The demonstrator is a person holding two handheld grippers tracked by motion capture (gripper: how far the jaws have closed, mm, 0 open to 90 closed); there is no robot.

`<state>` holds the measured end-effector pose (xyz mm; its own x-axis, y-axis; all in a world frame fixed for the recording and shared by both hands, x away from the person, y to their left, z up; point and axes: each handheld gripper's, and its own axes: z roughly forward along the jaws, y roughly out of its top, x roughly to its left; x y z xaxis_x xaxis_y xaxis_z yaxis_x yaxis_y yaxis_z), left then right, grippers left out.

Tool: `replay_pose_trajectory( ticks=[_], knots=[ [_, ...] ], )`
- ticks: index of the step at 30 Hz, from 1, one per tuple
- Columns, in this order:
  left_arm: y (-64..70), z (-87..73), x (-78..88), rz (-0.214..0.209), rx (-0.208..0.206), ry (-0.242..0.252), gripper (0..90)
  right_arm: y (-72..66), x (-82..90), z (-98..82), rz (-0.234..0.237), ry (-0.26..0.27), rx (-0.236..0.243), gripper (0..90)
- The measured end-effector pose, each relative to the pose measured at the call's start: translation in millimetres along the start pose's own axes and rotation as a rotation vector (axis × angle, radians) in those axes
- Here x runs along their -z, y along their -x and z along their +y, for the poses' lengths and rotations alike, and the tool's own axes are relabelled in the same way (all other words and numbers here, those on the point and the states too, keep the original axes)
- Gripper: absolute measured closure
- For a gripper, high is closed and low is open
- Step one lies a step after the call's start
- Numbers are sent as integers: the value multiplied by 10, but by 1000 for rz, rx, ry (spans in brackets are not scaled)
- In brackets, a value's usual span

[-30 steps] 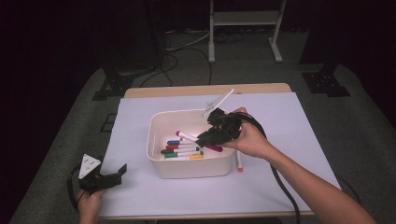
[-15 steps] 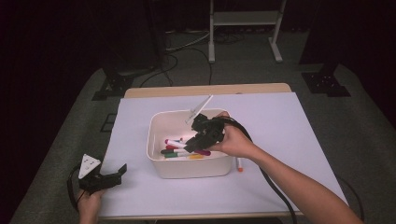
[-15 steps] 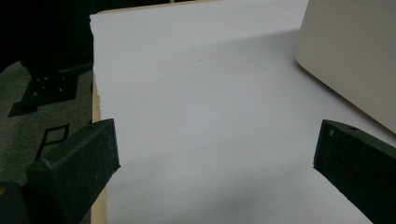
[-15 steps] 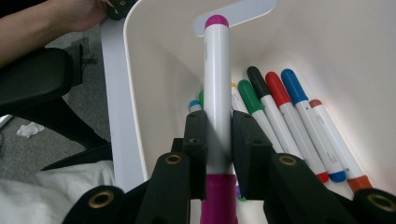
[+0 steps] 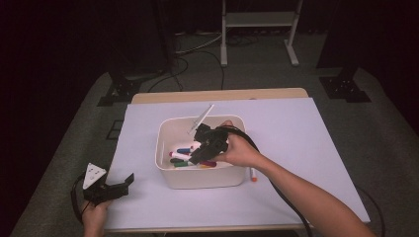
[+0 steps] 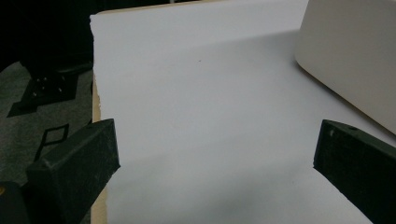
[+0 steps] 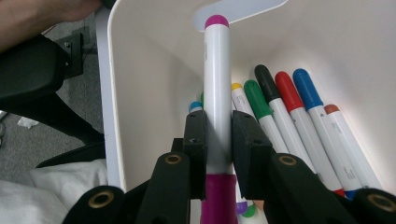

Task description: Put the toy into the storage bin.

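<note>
Dark floor and cables surround the bench (image 5: pixel 316 128), which is covered in white paper. Near its middle sits a white bin (image 5: pixel 170 170) with markers (image 7: pixel 299 116) lying along its bottom. The right gripper (image 7: pixel 218 135) is clamped on a purple-capped marker (image 7: pixel 216 84), tilted over the bin, tip toward the far wall. To drop it well, I would lower it until it lies almost flat alongside the others, then release gently so it does not bounce out. An orange marker (image 5: pixel 253 175) lies on the paper right of the bin. The left gripper (image 5: pixel 117 186) rests at the near left, jaws wide and empty.
</note>
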<state>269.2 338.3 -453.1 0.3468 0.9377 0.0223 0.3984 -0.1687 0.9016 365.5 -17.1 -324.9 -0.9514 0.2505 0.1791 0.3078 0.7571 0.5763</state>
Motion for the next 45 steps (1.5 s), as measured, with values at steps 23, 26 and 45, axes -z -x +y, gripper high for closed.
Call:
replay_pose_trajectory(
  ticks=[23, 26, 45],
  knots=[
    [1, -2, 5, 0, 2, 6, 0, -13, -40, 13, -20, -36, 27, 641],
    [4, -3, 7, 1, -2, 5, 0, -22, 54, -22, -23, -24, 12, 599],
    [12, -1, 3, 3, -4, 1, 0, 115, 976, -613, -119, 97, -122, 460]
  ],
)
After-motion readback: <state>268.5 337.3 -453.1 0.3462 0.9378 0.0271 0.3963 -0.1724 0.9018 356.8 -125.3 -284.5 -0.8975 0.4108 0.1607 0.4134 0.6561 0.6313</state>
